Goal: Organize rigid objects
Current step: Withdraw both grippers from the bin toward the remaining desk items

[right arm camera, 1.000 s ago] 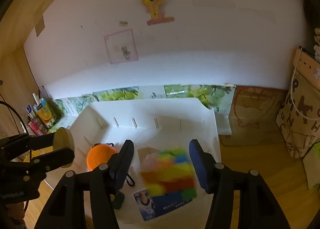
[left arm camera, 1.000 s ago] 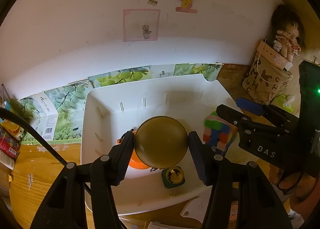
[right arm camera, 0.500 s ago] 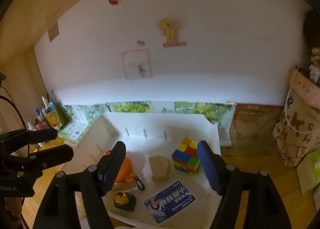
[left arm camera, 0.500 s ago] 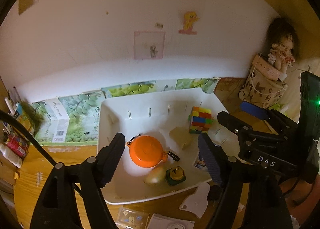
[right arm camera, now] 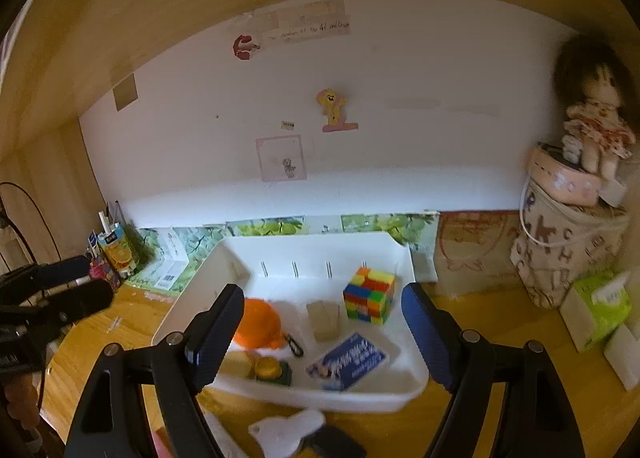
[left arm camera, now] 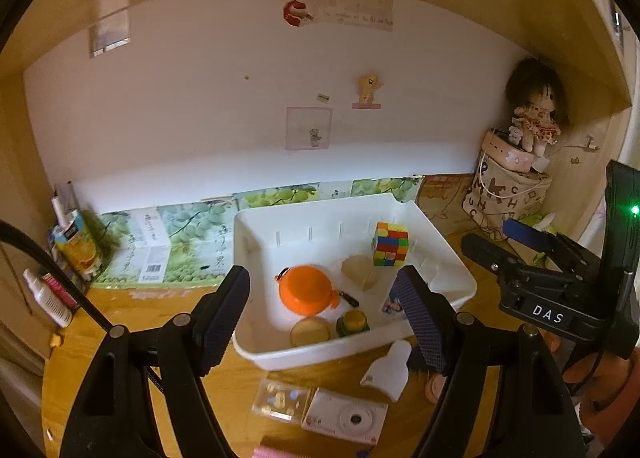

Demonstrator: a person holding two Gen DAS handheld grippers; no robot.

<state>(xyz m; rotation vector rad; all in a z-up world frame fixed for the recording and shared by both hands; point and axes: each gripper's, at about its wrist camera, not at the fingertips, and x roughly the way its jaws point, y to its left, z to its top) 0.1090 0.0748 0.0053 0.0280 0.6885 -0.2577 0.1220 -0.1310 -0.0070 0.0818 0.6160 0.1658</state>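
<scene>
A white bin (left arm camera: 440,258) (right arm camera: 408,270) sits on the wooden desk. In it lie a colourful puzzle cube (left arm camera: 390,244) (right arm camera: 370,295), an orange round case (left arm camera: 305,290) (right arm camera: 258,322), a tan disc (left arm camera: 309,332) (right arm camera: 237,362), a small green-and-gold item (left arm camera: 353,322) (right arm camera: 273,369), a beige block (left arm camera: 359,271) (right arm camera: 323,320) and a blue card (right arm camera: 347,358). My left gripper (left arm camera: 326,316) is open and empty, held above the bin's near side. My right gripper (right arm camera: 322,332) is open and empty, also above the bin.
In front of the bin lie a white camera (left arm camera: 345,416), a clear small box (left arm camera: 280,400) and a white plastic piece (left arm camera: 387,370) (right arm camera: 286,428). A doll on a fabric bag (left arm camera: 514,193) stands at the right, a juice carton (left arm camera: 78,252) at the left, a tissue pack (right arm camera: 598,304) far right.
Both grippers let go of their loads and drew back and up: the tan disc and the cube now lie in the bin, and both grippers stand open.
</scene>
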